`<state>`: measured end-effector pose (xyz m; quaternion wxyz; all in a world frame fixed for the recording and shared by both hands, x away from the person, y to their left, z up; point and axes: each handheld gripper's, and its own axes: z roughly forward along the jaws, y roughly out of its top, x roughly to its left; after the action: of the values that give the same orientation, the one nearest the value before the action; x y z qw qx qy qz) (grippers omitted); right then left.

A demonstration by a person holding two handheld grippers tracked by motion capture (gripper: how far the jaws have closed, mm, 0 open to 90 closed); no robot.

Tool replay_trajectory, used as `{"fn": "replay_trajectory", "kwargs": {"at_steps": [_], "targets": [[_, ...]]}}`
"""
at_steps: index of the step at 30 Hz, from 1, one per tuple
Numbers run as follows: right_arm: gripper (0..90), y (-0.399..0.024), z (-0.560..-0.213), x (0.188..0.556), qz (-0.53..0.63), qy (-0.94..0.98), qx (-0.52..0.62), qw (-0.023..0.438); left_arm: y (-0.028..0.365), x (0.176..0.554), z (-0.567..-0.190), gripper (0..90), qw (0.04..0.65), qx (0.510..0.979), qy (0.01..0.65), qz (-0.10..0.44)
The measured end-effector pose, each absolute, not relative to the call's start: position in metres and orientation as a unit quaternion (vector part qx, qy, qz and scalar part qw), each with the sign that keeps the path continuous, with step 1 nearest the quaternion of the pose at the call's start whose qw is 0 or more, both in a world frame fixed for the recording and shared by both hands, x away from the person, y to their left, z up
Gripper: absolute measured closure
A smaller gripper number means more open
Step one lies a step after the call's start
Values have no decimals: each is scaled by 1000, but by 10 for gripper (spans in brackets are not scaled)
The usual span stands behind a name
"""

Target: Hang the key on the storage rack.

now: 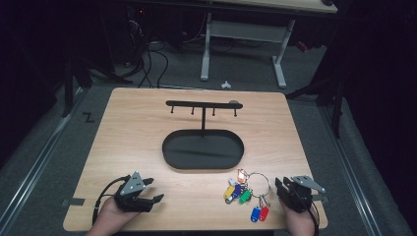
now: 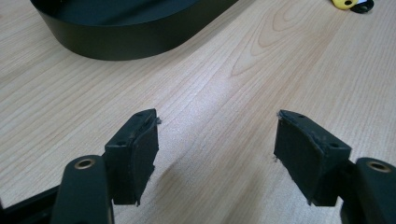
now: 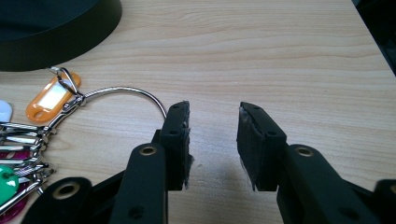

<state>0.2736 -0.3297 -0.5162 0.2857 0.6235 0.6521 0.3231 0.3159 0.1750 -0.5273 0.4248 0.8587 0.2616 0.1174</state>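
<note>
A bunch of keys with coloured tags [image 1: 244, 192] lies on the wooden table [image 1: 147, 118] near its front right, strung on a big steel ring [image 1: 259, 184]. In the right gripper view the ring [image 3: 122, 91] curves just left of my jaws, with an orange tag [image 3: 49, 101] beside it. My right gripper [image 1: 281, 189] rests on the table right of the keys, open, nothing between its pads [image 3: 214, 135]. My left gripper [image 1: 152, 191] lies at the front left, open wide over bare wood [image 2: 215, 142]. A black stand with a hook bar [image 1: 203, 104] rises from an oval tray [image 1: 203, 149] mid-table.
The oval tray's black wall [image 2: 135, 39] lies ahead of the left gripper, and its edge [image 3: 56, 39] sits at the upper left of the right gripper view. A white desk frame [image 1: 243, 44] stands on the floor beyond the table. The table's right edge [image 3: 369, 35] is close.
</note>
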Motion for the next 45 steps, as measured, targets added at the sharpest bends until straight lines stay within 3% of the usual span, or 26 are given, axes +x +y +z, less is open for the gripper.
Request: {"fn": "replay_trajectory", "kwargs": {"at_steps": [21,32,45], "targets": [[640,-323,-513,273,342,672,597,274,177,316,-525,310,431,854,264,119],[556,-320,-512,272,341,682,586,276,175,315,-527,310,428,857,260,121],[536,-316,-511,270,352,687,574,272,174,315,-526,307,432,854,258,129]]}}
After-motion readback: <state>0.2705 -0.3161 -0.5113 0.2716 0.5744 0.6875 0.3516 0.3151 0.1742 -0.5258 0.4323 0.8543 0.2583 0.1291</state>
